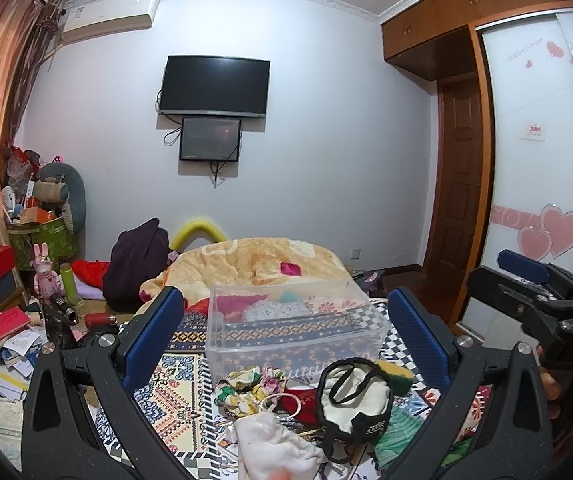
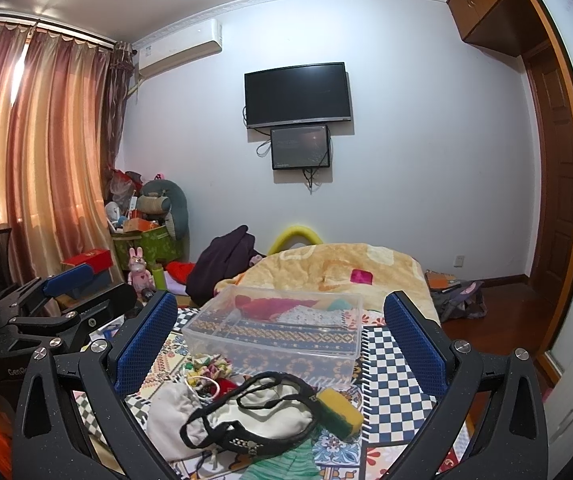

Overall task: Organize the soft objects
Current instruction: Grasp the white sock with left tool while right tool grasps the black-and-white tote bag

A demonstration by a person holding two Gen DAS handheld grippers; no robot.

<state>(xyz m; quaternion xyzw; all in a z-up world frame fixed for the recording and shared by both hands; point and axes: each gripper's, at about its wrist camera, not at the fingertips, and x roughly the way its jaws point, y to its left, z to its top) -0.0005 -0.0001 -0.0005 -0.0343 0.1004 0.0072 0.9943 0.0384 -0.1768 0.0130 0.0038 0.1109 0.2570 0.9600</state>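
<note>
A heap of soft things lies on the patterned bed cover: a white pouch with black trim (image 1: pixel 356 398) (image 2: pixel 258 416), a white cloth (image 1: pixel 274 446) (image 2: pixel 172 406), a floral scrunchie (image 1: pixel 246 386) (image 2: pixel 206 364), a yellow-green sponge (image 1: pixel 396 376) (image 2: pixel 338 406) and a green cloth (image 1: pixel 396 430) (image 2: pixel 282 462). A clear plastic box (image 1: pixel 294 326) (image 2: pixel 278 326) stands just behind them. My left gripper (image 1: pixel 286 332) is open above the heap, holding nothing. My right gripper (image 2: pixel 282 340) is open above it too, also holding nothing.
A yellow blanket (image 1: pixel 254 260) (image 2: pixel 346 268) lies on the bed behind the box, with a dark garment (image 1: pixel 138 264) to its left. Boxes, toys and papers (image 1: pixel 14 320) clutter the floor on the left. A wardrobe (image 1: pixel 538 160) and a door stand on the right.
</note>
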